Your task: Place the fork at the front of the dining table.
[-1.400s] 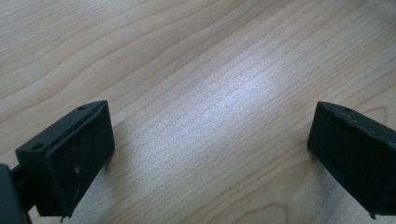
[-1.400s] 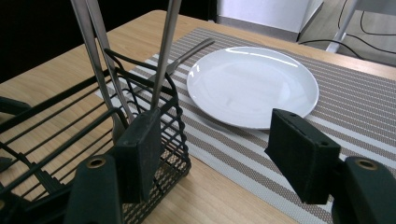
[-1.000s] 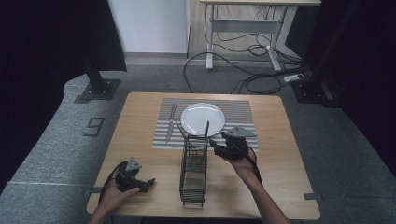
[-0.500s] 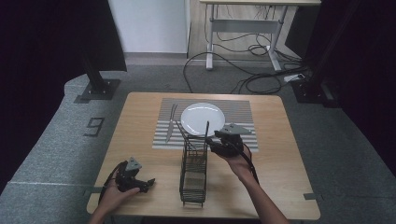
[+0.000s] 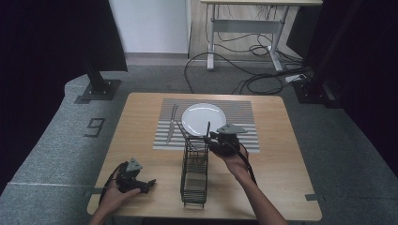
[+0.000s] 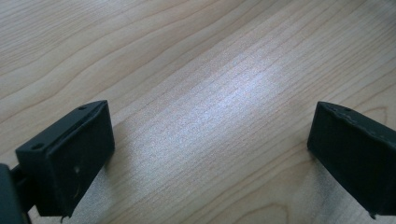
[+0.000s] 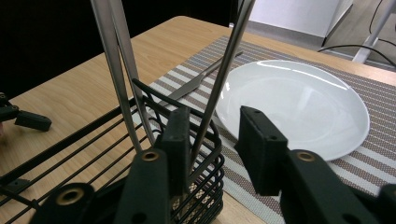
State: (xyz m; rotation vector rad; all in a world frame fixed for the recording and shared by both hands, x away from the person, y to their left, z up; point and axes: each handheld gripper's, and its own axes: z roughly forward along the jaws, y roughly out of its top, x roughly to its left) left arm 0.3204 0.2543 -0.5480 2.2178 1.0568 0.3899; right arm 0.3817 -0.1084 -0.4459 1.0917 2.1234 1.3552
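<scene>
A black wire rack (image 5: 195, 173) stands at the middle front of the wooden table (image 5: 141, 112). Two metal utensil handles rise from its cutlery basket (image 7: 205, 186). My right gripper (image 5: 212, 139) is at the rack's far end, open, with one handle (image 7: 226, 65) running down between its jaws, close to the left one. The other handle (image 7: 114, 65) stands just left of the gripper (image 7: 214, 119). My left gripper (image 5: 146, 185) rests on the table at the front left, open over bare wood (image 6: 212, 130).
A white plate (image 5: 203, 118) sits on a striped placemat (image 5: 244, 117) behind the rack. A knife (image 7: 196, 81) and another utensil (image 5: 171, 123) lie on the mat left of the plate. Beyond the table are cables and a desk frame.
My right gripper has edged left toward the rack's far end, so the utensil handle now stands between its jaws. The left gripper has not moved.
</scene>
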